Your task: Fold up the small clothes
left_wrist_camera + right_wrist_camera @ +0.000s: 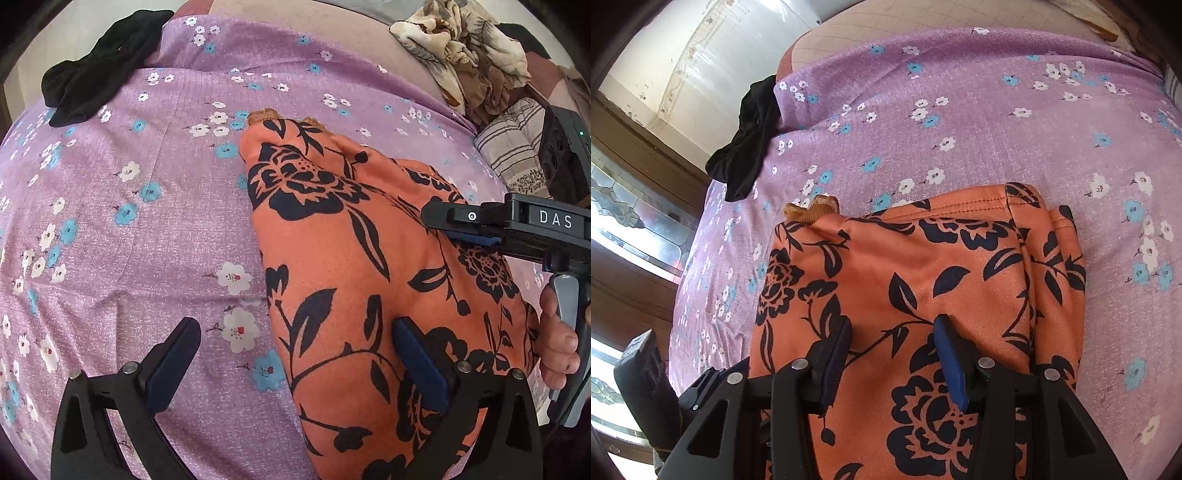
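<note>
An orange garment with a black flower print [351, 280] lies folded on a purple flowered sheet [129, 229]. Its stitched hem [960, 210] faces away in the right wrist view. My left gripper [295, 358] is open wide, one finger over the sheet and the other over the garment's near left part. My right gripper [894, 358] stands partly open just above the garment [923, 277], which lies flat and unpinched between the pads. In the left wrist view the right gripper [461, 225] reaches in from the right, held by a hand [557, 339].
A black cloth [103, 70] lies at the sheet's far left edge [750, 147]. A heap of beige and brown patterned clothes [472, 62] and a striped cloth [513, 147] sit at the far right. Dark wooden framing with patterned glass [628, 221] stands past the bed's left side.
</note>
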`<state>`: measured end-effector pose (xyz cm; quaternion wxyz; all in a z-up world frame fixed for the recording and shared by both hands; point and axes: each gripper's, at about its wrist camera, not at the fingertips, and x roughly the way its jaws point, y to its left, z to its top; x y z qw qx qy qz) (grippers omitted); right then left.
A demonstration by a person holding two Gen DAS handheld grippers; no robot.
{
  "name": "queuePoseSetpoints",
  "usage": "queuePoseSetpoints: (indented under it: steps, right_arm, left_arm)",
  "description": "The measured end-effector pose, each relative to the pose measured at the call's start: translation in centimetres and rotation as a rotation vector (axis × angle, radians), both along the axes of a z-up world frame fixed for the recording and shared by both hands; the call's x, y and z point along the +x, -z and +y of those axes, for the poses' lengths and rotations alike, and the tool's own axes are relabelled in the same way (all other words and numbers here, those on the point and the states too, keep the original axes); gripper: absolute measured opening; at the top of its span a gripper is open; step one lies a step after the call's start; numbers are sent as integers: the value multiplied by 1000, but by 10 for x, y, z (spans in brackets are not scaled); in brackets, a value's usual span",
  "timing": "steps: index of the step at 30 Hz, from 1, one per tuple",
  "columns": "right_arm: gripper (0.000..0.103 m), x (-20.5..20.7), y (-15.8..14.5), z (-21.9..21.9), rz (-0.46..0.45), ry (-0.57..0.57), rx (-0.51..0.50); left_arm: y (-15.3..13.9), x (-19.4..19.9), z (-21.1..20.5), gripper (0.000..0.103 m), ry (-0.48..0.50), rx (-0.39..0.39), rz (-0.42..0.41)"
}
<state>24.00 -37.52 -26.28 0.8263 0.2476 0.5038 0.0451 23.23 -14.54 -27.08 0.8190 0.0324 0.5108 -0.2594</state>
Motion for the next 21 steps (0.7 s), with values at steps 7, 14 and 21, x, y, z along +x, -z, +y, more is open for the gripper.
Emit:
queuePoseSetpoints:
  steps: [7, 14, 21]
  right_arm:
    - [50, -14, -15, -11, -32, 23, 47]
    - [60, -46, -30, -47, -64, 114, 64]
    - [63, -86, -18, -78, -34, 191, 72]
  left_arm:
    - [-6, 1, 0, 103, 2, -5, -4]
    - [-21, -4, -4, 103, 21, 28, -102]
    - [-22, 2, -1, 103, 1, 25, -104]
